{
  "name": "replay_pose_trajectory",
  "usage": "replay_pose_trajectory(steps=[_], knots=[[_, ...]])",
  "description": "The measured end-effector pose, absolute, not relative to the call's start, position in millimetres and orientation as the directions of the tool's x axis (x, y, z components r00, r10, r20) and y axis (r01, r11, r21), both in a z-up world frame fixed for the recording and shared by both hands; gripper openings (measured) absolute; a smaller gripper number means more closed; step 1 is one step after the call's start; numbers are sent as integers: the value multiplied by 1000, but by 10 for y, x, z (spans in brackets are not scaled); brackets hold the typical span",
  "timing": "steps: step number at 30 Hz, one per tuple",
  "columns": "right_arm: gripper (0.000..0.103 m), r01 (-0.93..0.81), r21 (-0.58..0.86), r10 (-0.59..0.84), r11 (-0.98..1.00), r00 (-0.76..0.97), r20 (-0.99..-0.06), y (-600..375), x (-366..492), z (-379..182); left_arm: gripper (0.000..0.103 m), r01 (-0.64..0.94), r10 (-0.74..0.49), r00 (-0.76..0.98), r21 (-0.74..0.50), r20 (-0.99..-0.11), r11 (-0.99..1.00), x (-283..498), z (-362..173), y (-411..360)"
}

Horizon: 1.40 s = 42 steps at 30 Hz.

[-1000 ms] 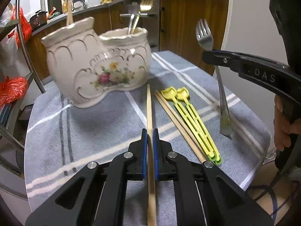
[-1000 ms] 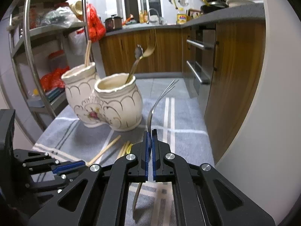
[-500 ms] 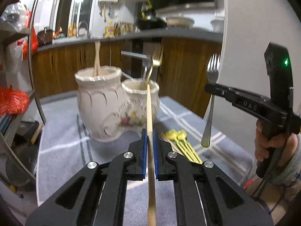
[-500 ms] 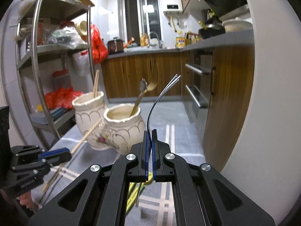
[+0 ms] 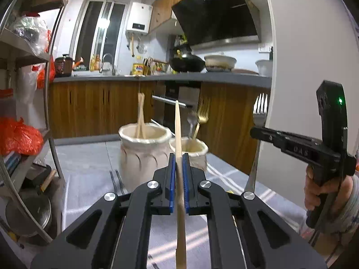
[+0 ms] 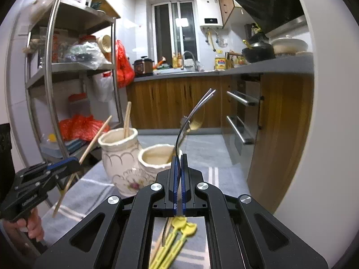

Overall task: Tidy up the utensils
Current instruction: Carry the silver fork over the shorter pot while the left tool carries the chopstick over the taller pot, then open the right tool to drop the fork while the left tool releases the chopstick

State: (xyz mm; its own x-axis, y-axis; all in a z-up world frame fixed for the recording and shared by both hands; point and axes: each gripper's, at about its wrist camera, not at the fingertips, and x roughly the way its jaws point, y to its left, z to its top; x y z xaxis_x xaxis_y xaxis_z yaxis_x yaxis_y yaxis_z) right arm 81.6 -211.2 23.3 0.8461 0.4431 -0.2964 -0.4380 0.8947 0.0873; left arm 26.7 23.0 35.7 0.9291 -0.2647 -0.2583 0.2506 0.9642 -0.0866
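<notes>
My left gripper (image 5: 178,157) is shut on a wooden chopstick (image 5: 178,125) and holds it in the air, pointing up at the cream ceramic double holder (image 5: 143,154). It also shows at the left of the right wrist view (image 6: 74,164). My right gripper (image 6: 178,157) is shut on a silver fork (image 6: 195,109), tines up, above the table; it shows in the left wrist view (image 5: 260,132) too. The holder's taller pot (image 6: 119,154) has chopsticks in it. Its lower pot (image 6: 157,163) has a gold fork and a spoon.
Two yellow plastic utensils (image 6: 177,235) and more chopsticks lie on the grey striped cloth (image 6: 94,192) under my right gripper. A metal shelf rack (image 6: 51,71) stands at the left. Wooden kitchen cabinets (image 6: 280,123) are close on the right.
Both grippers have risen from the table with their loads. The chopstick has lifted off the cloth and tilted upward. The fork has lifted clear of the cloth.
</notes>
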Motion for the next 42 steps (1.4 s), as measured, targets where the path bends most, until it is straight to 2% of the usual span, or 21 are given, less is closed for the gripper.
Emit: replay_pose_trajectory(steps=[4,10,18,24,30,36,42], knots=[[3,-437,68,439,897,861,-258,-1992,930,381,6,245,-259,940,-90,-221,965,452,532,354],[3,-446,61,450,893,875,-180,-1859,1135,624,6,254,-276,953,-164,-127,953,785,851,599],[3,-443,85,451,892,882,-140,-1762,1504,756,6,244,-277,957,-276,-84,930,1290,956,763],[3,-452,75,458,889,877,-148,-1670,1689,674,6,186,-213,974,-270,-72,945,1583,869,689],[3,-460,57,461,886,865,-199,-1587,1813,495,6,108,-127,989,-224,-70,969,1726,725,603],[3,-473,31,464,881,847,-261,-1501,1869,326,6,102,-122,988,-202,-91,974,1661,631,644],[3,-507,-25,475,862,824,-310,-1386,1825,181,6,111,-138,971,-142,-193,984,1399,565,565]])
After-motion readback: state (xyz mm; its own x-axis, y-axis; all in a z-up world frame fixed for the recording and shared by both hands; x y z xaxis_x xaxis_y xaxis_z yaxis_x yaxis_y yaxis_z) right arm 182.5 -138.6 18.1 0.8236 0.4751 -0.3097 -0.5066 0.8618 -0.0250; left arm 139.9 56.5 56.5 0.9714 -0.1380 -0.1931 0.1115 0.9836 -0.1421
